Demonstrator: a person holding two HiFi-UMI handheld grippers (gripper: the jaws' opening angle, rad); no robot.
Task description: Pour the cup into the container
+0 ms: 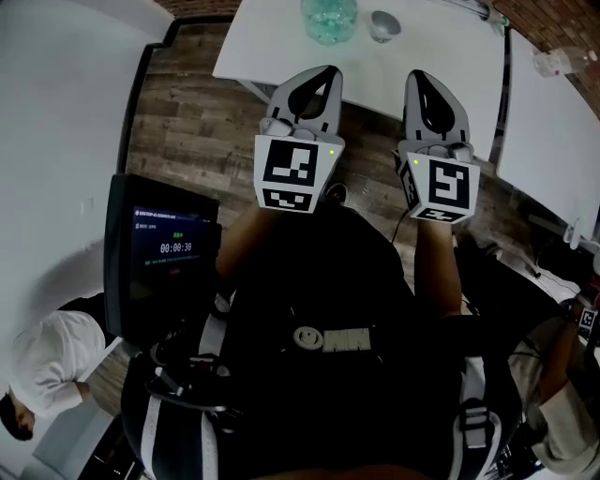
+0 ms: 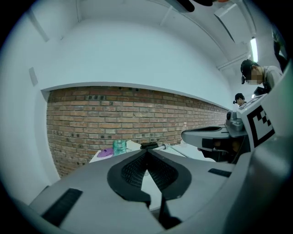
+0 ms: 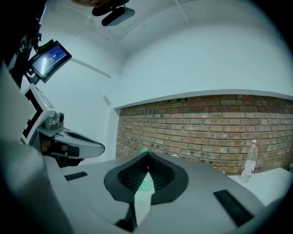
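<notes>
a: two grippers out front, side by side: left gripper (image 1: 319, 84), right gripper (image 1: 427, 94). closed or not?
b: both closed. jaw tips pressed together on each, only a teardrop gap behind the tips, nothing gripped in either.
a: and the cup?
b: small, metal-looking cup (image 1: 382, 25), upright on the white tabletop (image 1: 262, 47), at the far edge of the head view, beyond the right gripper. well apart from both grippers.
a: container?
b: green glass jar (image 1: 328, 19), just left of the cup, near it but not touching. same tabletop, beyond the left gripper. visible too past the left jaws in the left gripper view, with a purple thing (image 2: 105, 153) just beside it. contents too small to tell.
a: pointing where?
b: forward, about level, toward the tabletop and a brick wall (image 2: 114, 114) behind it.
a: anything else around?
b: dark screen (image 1: 159, 248) with lit text at left, wood floor (image 1: 187, 122) underneath, clear bottle (image 3: 249, 165) standing by the wall at right. one person (image 1: 42, 366) in white at lower left of the head view, another off past the right gripper in the left gripper view.
</notes>
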